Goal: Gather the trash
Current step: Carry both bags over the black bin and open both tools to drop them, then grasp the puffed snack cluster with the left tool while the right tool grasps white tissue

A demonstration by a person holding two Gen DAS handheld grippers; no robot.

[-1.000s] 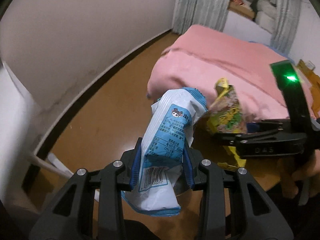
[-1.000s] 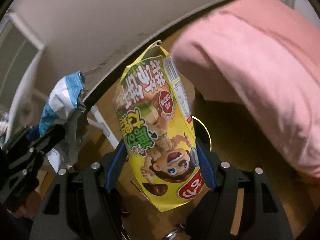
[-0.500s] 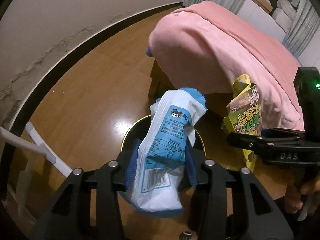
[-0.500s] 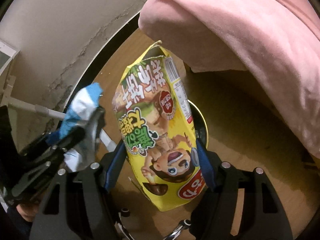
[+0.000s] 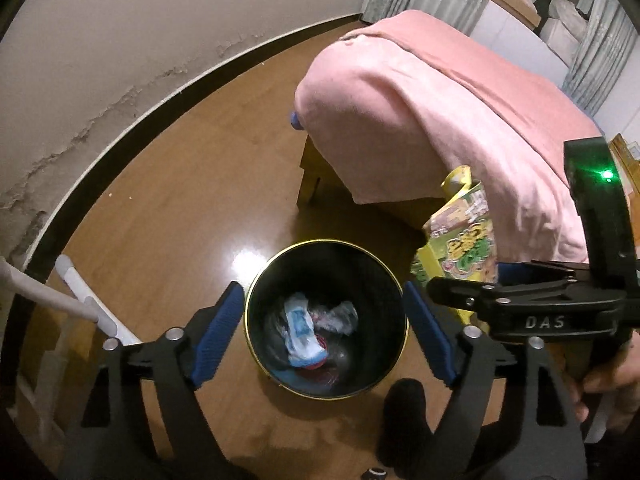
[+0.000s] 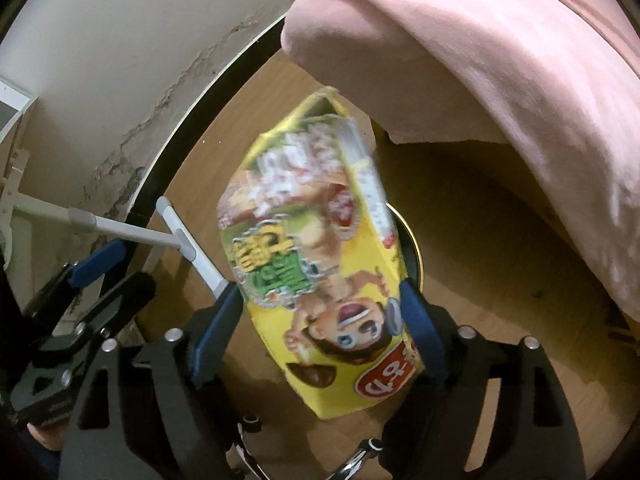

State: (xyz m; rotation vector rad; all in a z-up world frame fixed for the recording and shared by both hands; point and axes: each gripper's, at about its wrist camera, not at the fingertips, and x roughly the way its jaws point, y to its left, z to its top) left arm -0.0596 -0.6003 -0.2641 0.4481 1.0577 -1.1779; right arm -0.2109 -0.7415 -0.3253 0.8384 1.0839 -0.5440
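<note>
My left gripper hangs over a black bin with a gold rim; its jaws are opening and nothing is between them. The blue-and-white wrapper lies inside the bin on other crumpled trash. In the right wrist view, the yellow snack bag is blurred and tilted between the opening jaws of my right gripper, and the pads have come off it. The bin's rim shows just behind the bag. From the left wrist view the right gripper and the yellow bag sit at the bin's right edge.
A pink blanket drapes a wooden bed frame right behind the bin. White rack tubes stand at the left by the wall and its dark skirting. A person's hand holds the right gripper. A dark rounded shape sits by the bin's near side.
Both grippers came down over the bin. The left jaws spread and the blue-and-white wrapper dropped into the bin. The right jaws widened and the yellow bag tipped loose.
</note>
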